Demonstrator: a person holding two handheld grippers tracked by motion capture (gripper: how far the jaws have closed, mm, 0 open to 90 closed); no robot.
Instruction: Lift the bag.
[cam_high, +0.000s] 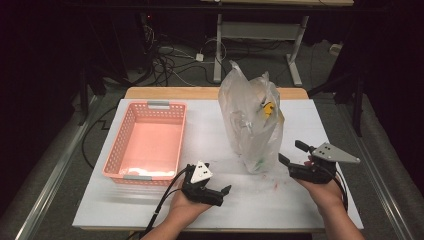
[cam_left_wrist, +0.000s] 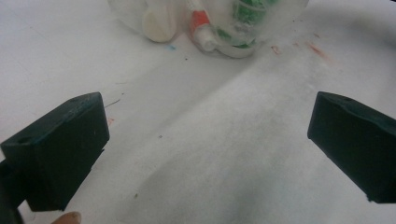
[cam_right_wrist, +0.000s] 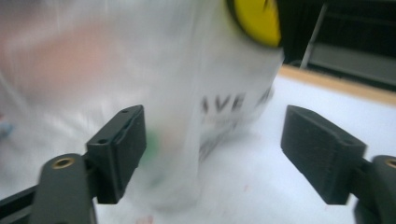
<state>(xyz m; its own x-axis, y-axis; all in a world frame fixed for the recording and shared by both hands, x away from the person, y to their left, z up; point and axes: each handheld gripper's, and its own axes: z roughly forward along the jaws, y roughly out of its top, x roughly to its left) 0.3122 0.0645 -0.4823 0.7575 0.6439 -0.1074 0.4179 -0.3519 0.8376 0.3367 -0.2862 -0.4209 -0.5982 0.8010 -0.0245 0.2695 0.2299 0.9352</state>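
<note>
A clear plastic bag (cam_high: 252, 120) holding several items stands upright right of the table's middle. A yellow item (cam_high: 269, 108) shows through its upper part. My right gripper (cam_high: 291, 152) is just right of the bag's base, jaws wide and aimed at it. In the right gripper view the bag (cam_right_wrist: 196, 93) looms blurred just ahead of the open right gripper (cam_right_wrist: 210, 154), neither pad pressing on it. My left gripper (cam_high: 224, 196) rests low near the front edge, open and empty. The left gripper view shows that open gripper (cam_left_wrist: 205, 140) pointing toward the bag's bottom (cam_left_wrist: 219, 28).
An empty pink basket (cam_high: 147, 142) sits on the left half of the white table cover (cam_high: 210, 210). Faint red marks (cam_high: 275, 185) stain the cover near the bag. A wooden table edge (cam_high: 170, 92) runs along the back, with cables and desk legs beyond it.
</note>
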